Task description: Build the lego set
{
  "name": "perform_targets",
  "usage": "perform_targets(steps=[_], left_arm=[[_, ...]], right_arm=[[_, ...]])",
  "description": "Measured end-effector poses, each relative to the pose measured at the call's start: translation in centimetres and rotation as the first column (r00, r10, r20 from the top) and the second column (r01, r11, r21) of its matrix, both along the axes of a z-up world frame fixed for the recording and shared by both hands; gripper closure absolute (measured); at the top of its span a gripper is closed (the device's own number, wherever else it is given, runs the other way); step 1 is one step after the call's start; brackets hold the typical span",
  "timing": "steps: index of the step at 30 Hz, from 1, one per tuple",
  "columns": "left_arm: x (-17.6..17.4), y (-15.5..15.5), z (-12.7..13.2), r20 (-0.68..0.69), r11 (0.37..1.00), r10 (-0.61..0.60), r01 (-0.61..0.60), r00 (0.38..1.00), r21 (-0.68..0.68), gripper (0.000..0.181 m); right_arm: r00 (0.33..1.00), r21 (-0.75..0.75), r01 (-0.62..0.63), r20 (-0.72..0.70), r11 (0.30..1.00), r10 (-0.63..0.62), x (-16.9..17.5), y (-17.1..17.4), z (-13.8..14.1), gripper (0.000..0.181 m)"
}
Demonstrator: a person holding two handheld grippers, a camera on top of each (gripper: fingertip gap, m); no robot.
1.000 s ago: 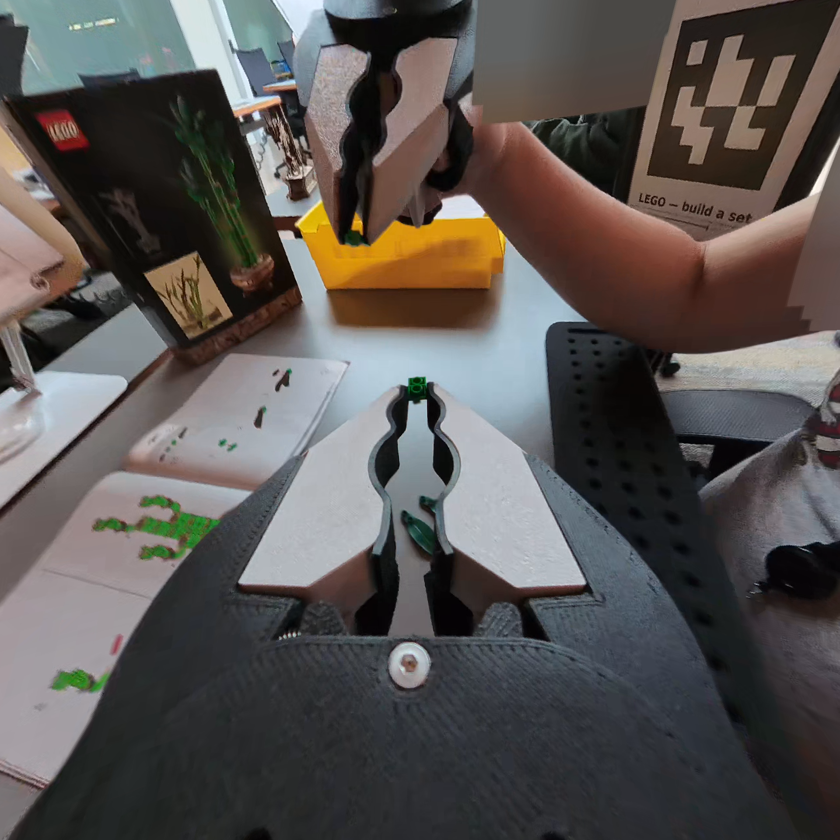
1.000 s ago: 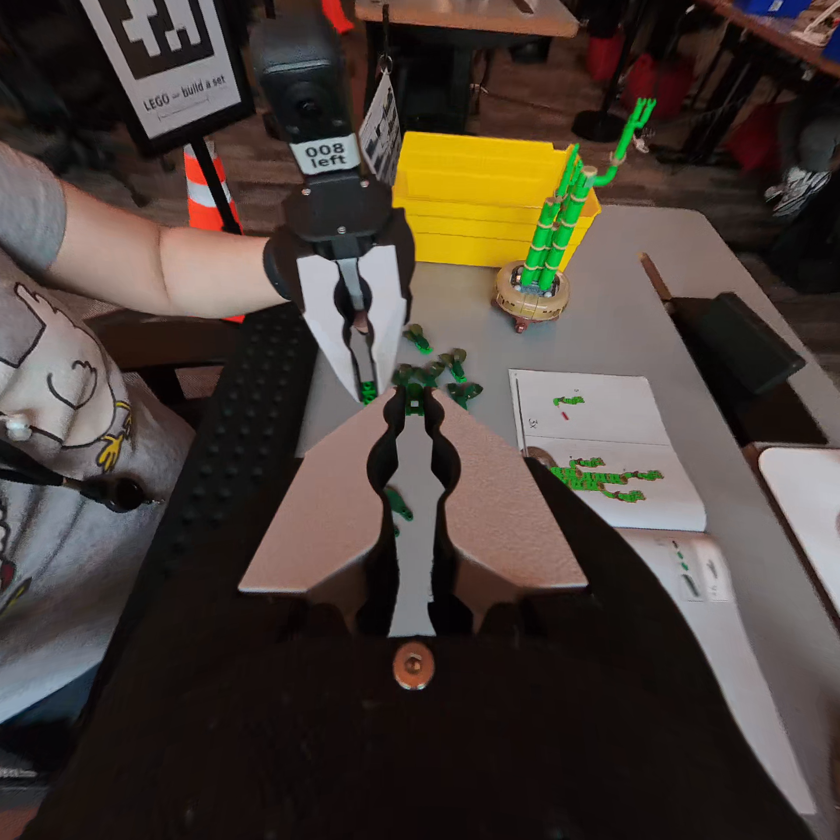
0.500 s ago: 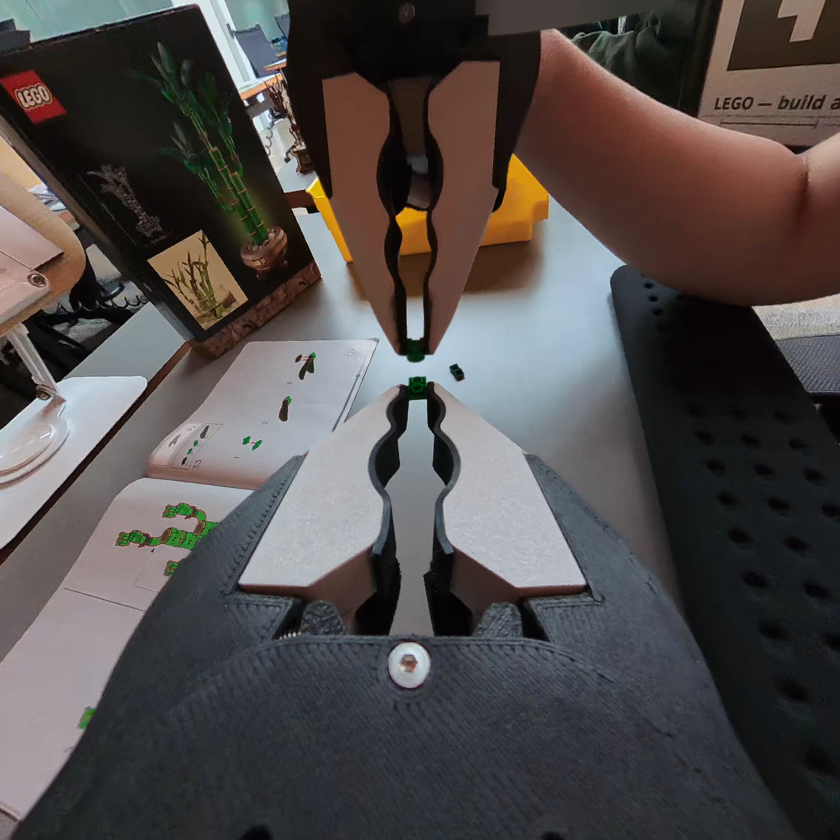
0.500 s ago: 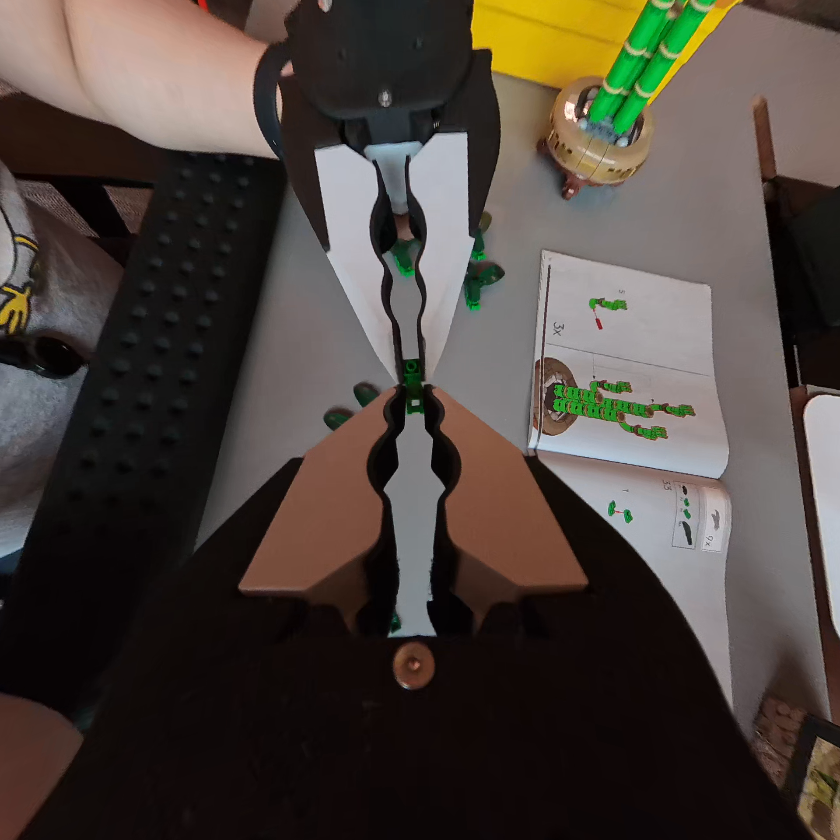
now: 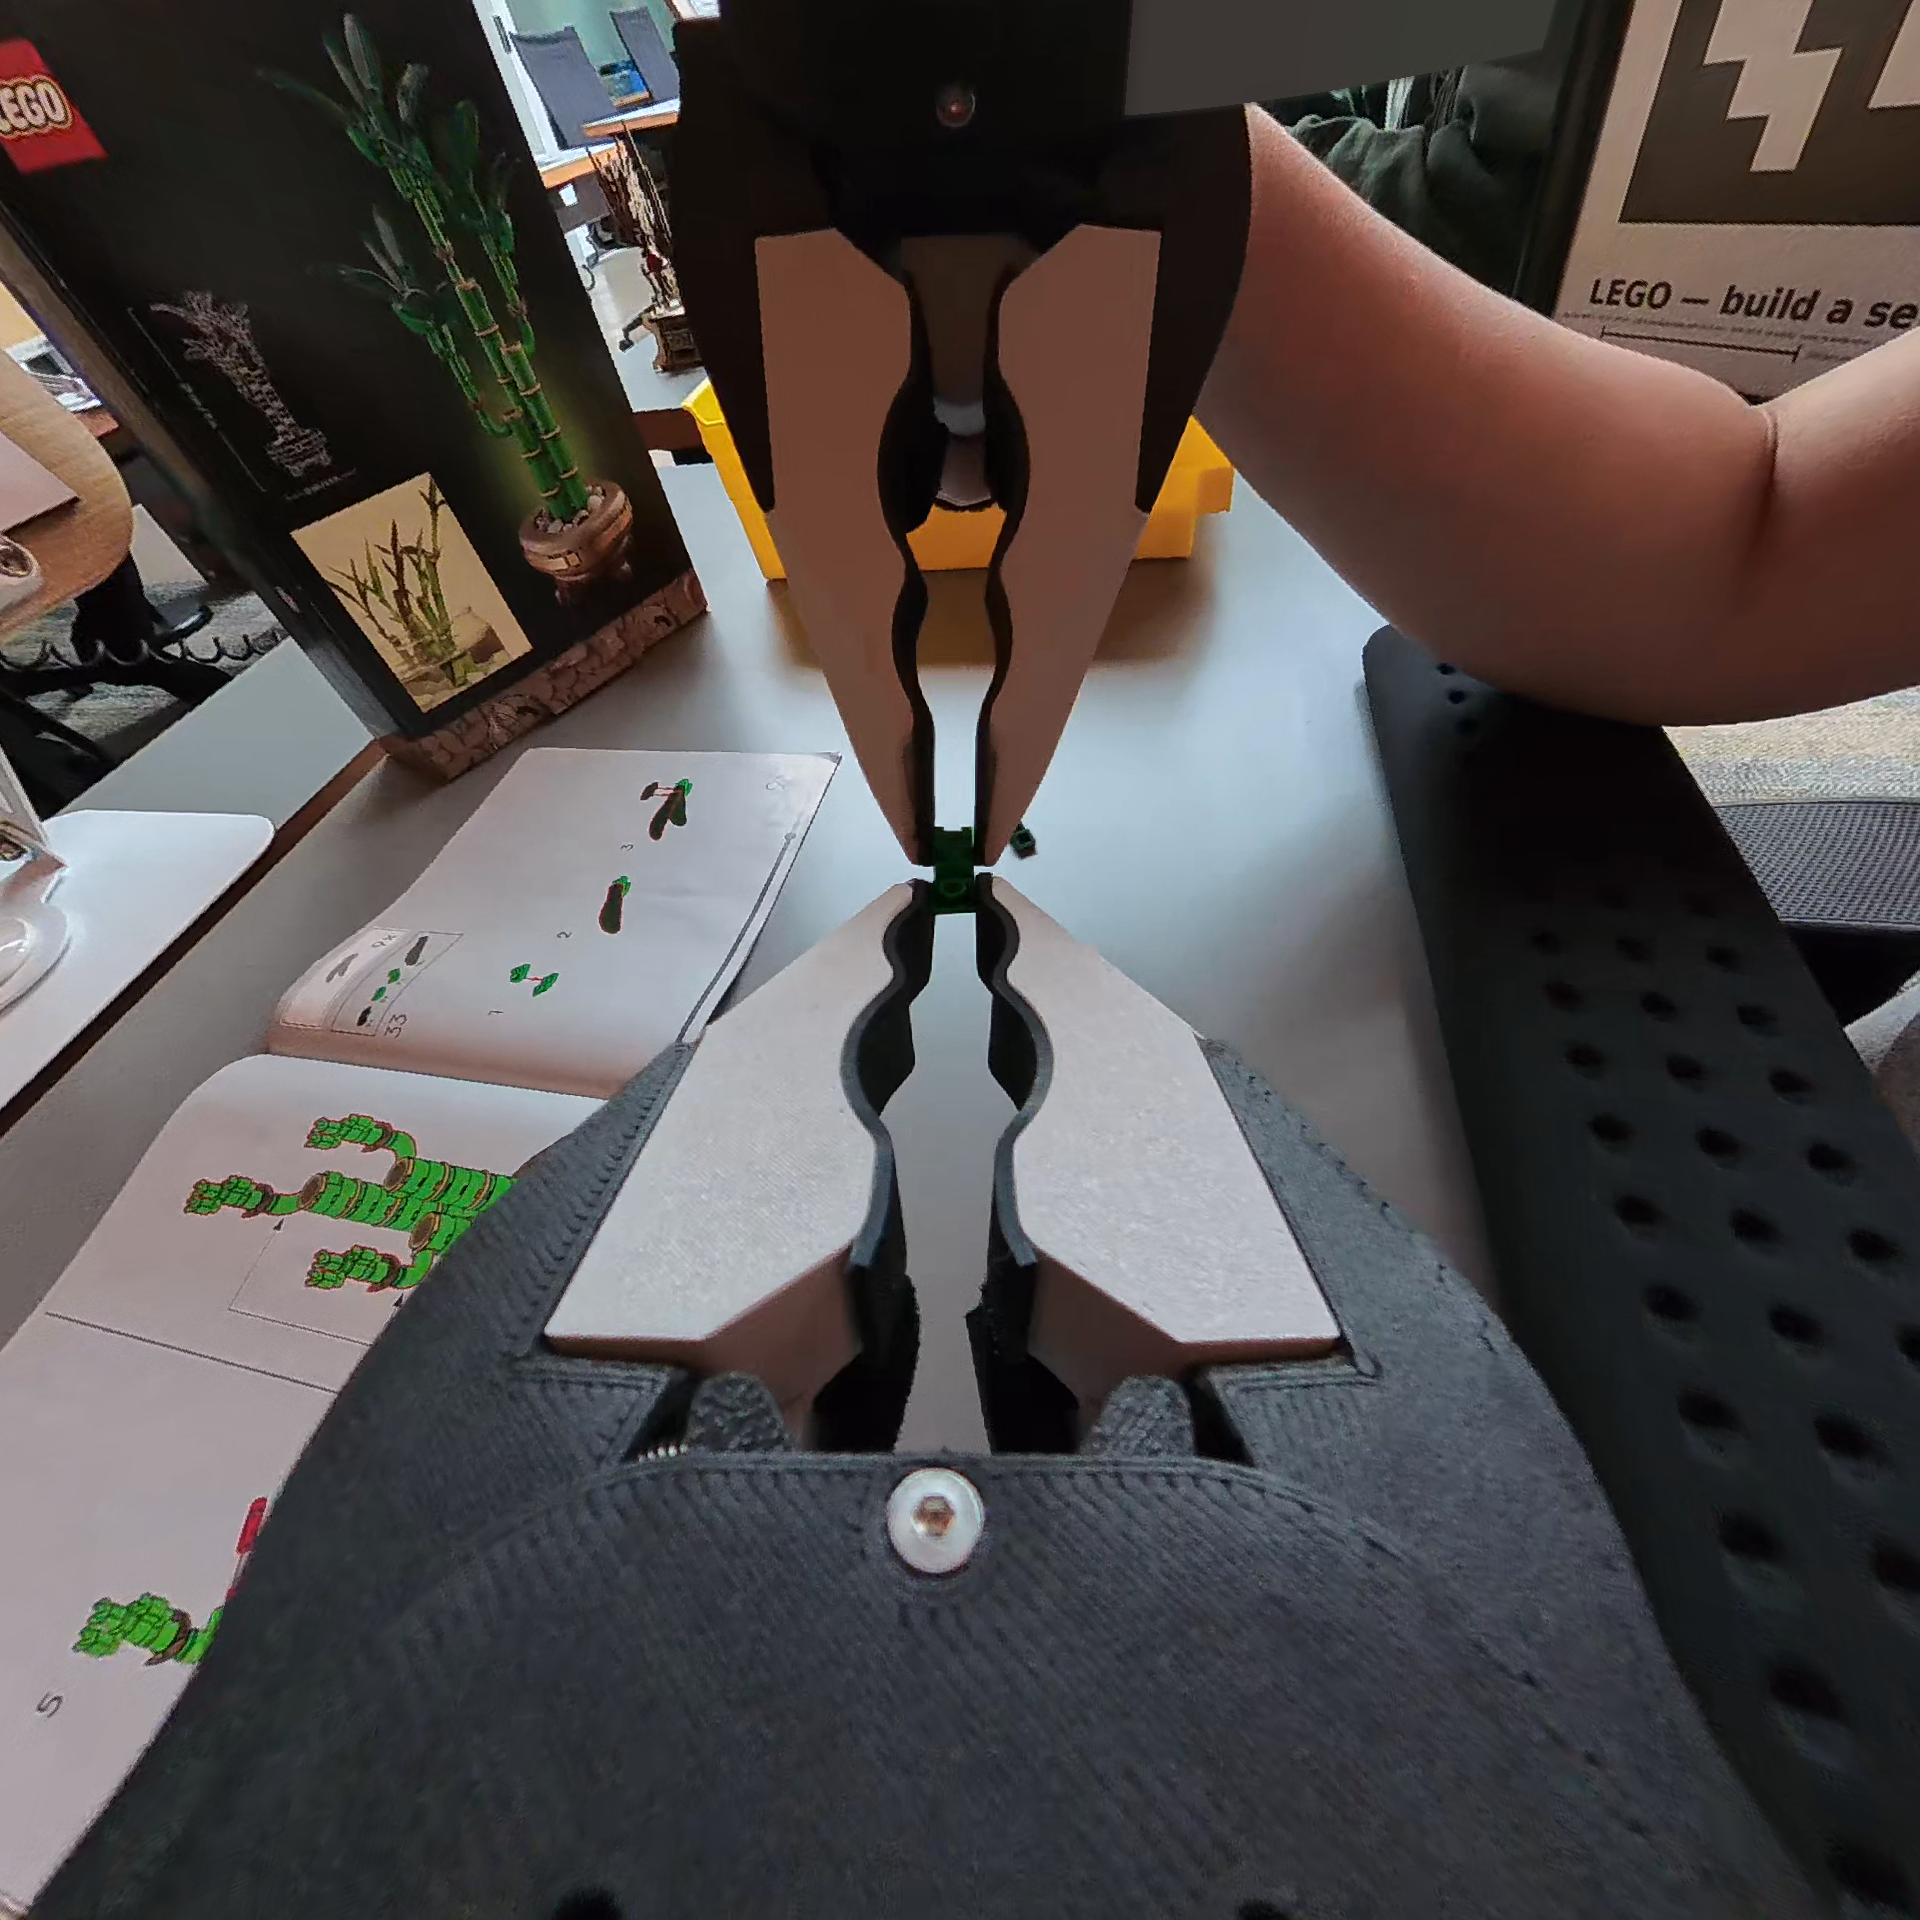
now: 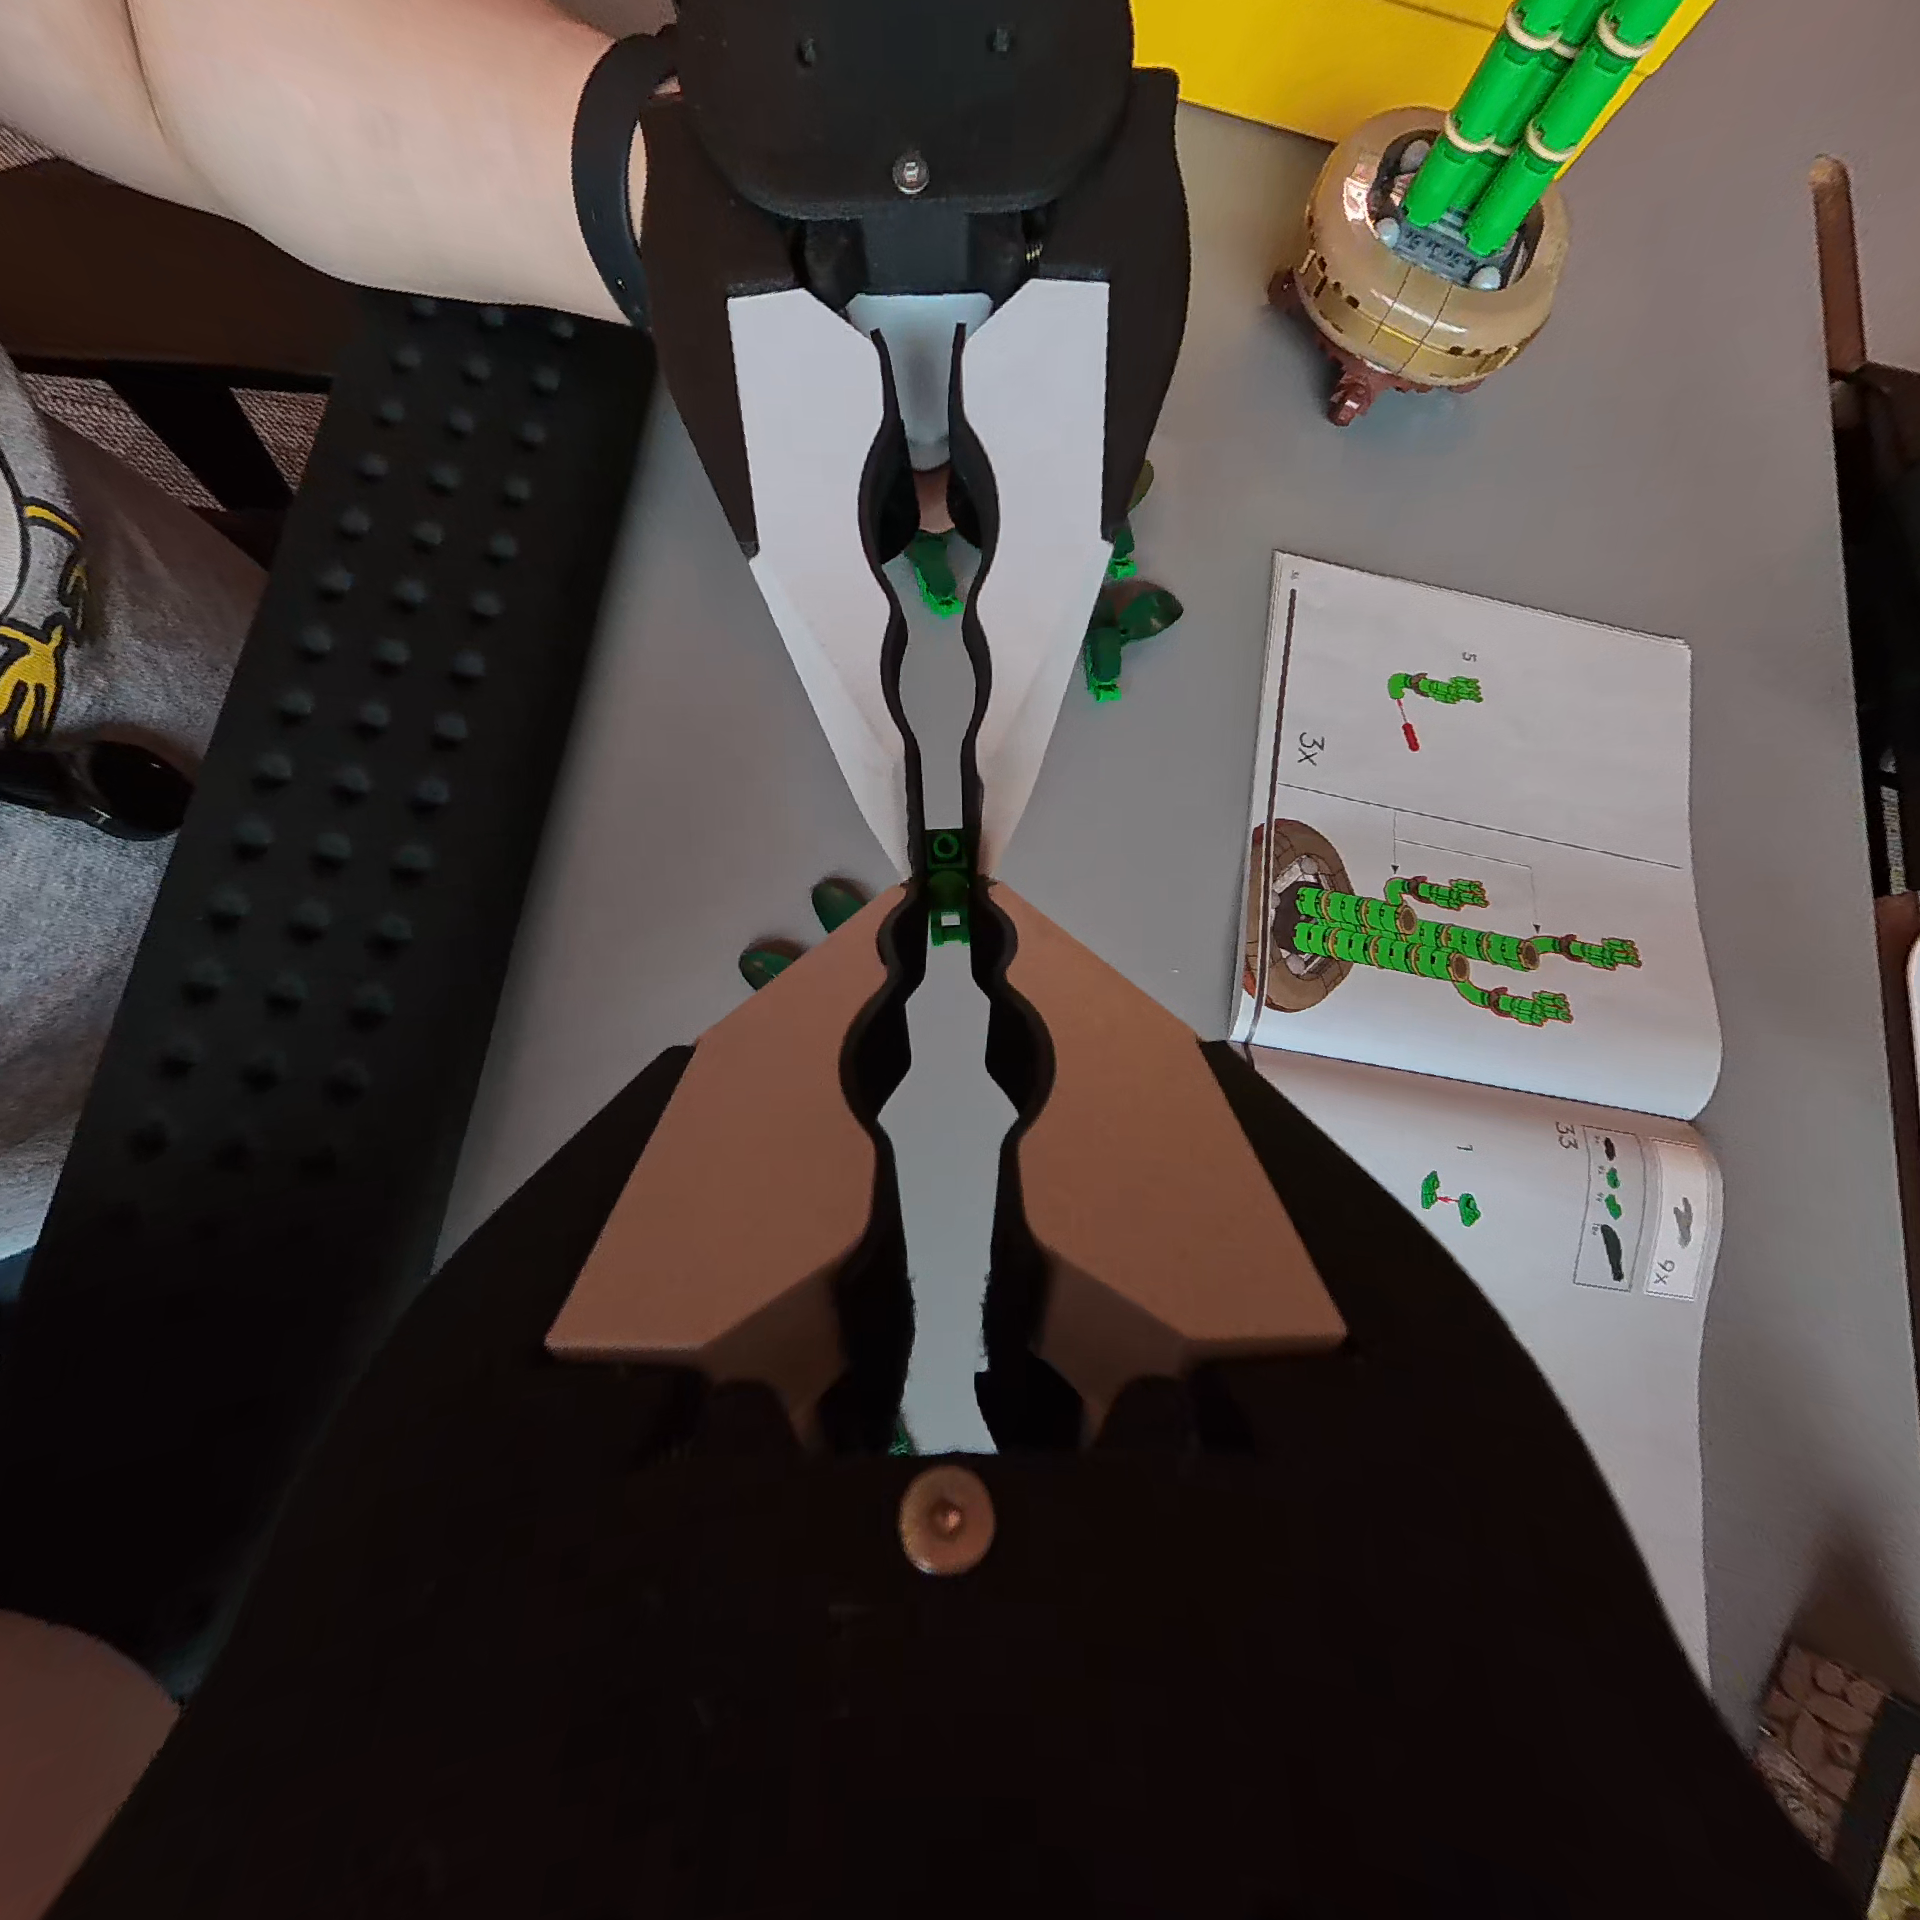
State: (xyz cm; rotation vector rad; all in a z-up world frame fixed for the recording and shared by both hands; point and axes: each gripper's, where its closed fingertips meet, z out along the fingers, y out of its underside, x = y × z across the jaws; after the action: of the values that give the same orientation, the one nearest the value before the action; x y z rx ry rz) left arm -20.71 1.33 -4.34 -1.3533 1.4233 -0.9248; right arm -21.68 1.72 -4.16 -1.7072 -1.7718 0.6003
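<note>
My left gripper [image 5: 951, 896] is shut on a small green lego piece [image 5: 954, 894]. My right gripper [image 6: 945, 914] is shut on another small green piece [image 6: 948, 923]. The two grippers point at each other tip to tip above the grey table [image 5: 1195, 831], and the two pieces touch end to end. The right gripper [image 5: 951, 850] comes down from the top of the left wrist view. The left gripper [image 6: 943, 847] comes from the top of the right wrist view. The bamboo model in its tan pot [image 6: 1434, 270] stands at the far right.
An open instruction booklet [image 6: 1475, 831] lies to the right of the grippers. Loose green leaf pieces [image 6: 1122, 634] lie under the left gripper. A yellow bin [image 5: 1174, 488] and the set's box [image 5: 312, 364] stand at the back. A black perforated pad [image 5: 1662, 1039] runs along the table edge. Left and right tips are no more than a few centimetres apart.
The two grippers have closed the gap between their tips. Their green pieces, apart before, now touch end to end.
</note>
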Motion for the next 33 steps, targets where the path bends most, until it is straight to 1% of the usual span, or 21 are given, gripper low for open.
perform_targets(steps=[5, 9, 12, 16, 19, 22, 28, 30, 33], left_arm=[[0.0, -0.3, 0.7, 0.031, 1.0, -0.005, 0.005, 0.999, -0.003, 0.175], [-0.1, -0.3, 0.8, 0.011, 0.996, 0.018, -0.019, 1.0, 0.092, 0.175], [-0.1, -0.2, 0.7, -0.017, 0.984, 0.047, -0.044, 0.999, 0.171, 0.175], [-0.1, -0.1, 0.6, -0.04, 0.977, 0.069, -0.06, 0.997, 0.205, 0.175], [-0.1, 0.0, 0.1, -0.076, 0.971, 0.089, -0.07, 0.993, 0.229, 0.176], [0.0, 0.1, 0.0, -0.08, 0.973, 0.09, -0.071, 0.993, 0.221, 0.176], [-0.1, -0.2, 0.7, -0.015, 0.995, 0.039, -0.037, 0.999, 0.095, 0.175], [-0.1, -0.3, 0.7, -0.015, 0.995, 0.03, -0.029, 0.999, 0.09, 0.175], [0.1, -0.5, 0.3, -0.037, 0.992, 0.03, -0.026, 0.999, 0.125, 0.175]], right_arm=[[0.999, -0.013, 0.001, -0.034, 1.0, -0.002, 0.0, -0.3, 0.7, 0.175], [0.999, -0.059, 0.02, -0.035, 0.998, -0.022, -0.1, -0.3, 0.7, 0.175], [0.999, -0.063, 0.023, -0.031, 0.998, -0.025, -0.1, -0.3, 0.6, 0.175], [0.999, -0.068, 0.041, -0.013, 0.997, -0.042, -0.1, -0.2, 0.4, 0.175], [0.998, -0.051, 0.057, 0.035, 0.997, -0.056, -0.1, 0.0, -0.1, 0.175], [0.996, -0.024, 0.063, 0.065, 0.998, -0.062, -0.1, 0.0, -0.2, 0.175], [0.998, -0.001, 0.056, 0.042, 0.998, -0.056, -0.2, -0.2, 0.5, 0.175], [0.997, -0.013, 0.056, 0.045, 0.998, -0.055, -0.1, -0.3, 0.5, 0.175], [0.997, -0.016, 0.047, 0.068, 0.999, -0.045, 0.0, -0.5, 0.1, 0.175]])
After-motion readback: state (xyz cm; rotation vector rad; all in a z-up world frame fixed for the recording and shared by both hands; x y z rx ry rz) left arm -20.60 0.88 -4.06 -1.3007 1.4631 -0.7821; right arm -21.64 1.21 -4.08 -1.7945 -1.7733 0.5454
